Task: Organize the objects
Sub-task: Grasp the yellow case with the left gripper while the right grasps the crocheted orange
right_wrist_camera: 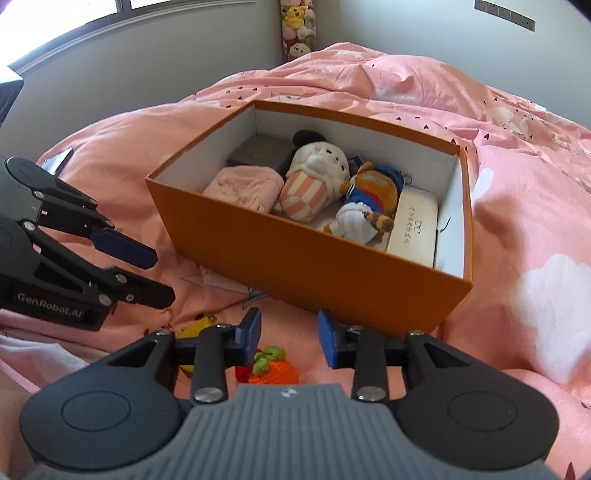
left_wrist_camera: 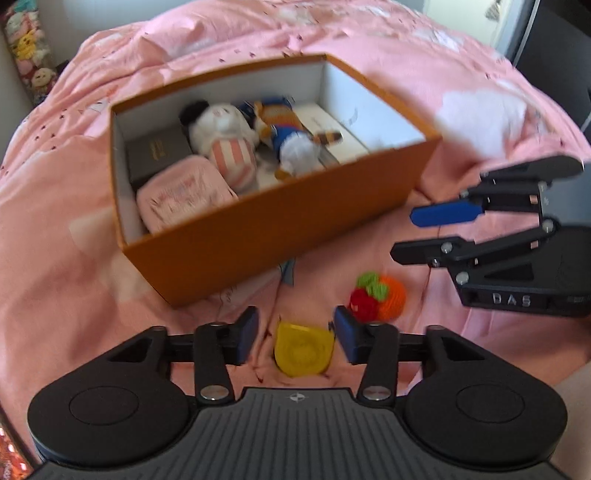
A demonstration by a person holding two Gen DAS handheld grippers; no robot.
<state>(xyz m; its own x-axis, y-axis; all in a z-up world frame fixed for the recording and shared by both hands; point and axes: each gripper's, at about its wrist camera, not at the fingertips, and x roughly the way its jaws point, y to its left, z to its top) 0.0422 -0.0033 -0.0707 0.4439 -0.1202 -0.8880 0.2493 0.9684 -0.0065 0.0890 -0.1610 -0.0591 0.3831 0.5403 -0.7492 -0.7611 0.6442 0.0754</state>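
An orange cardboard box lies open on the pink bed. Inside are a white plush in pink stripes, an orange plush in blue, a pink pouch, a dark grey case and a white glasses case. My left gripper stands open, and a yellow toy lies on the cover between its fingers. A crocheted red and orange fruit lies under my open right gripper.
The pink duvet is rumpled around the box, with a white cloud print at the right. A column of plush toys hangs in the room's corner. A grey wall and a window lie behind the bed.
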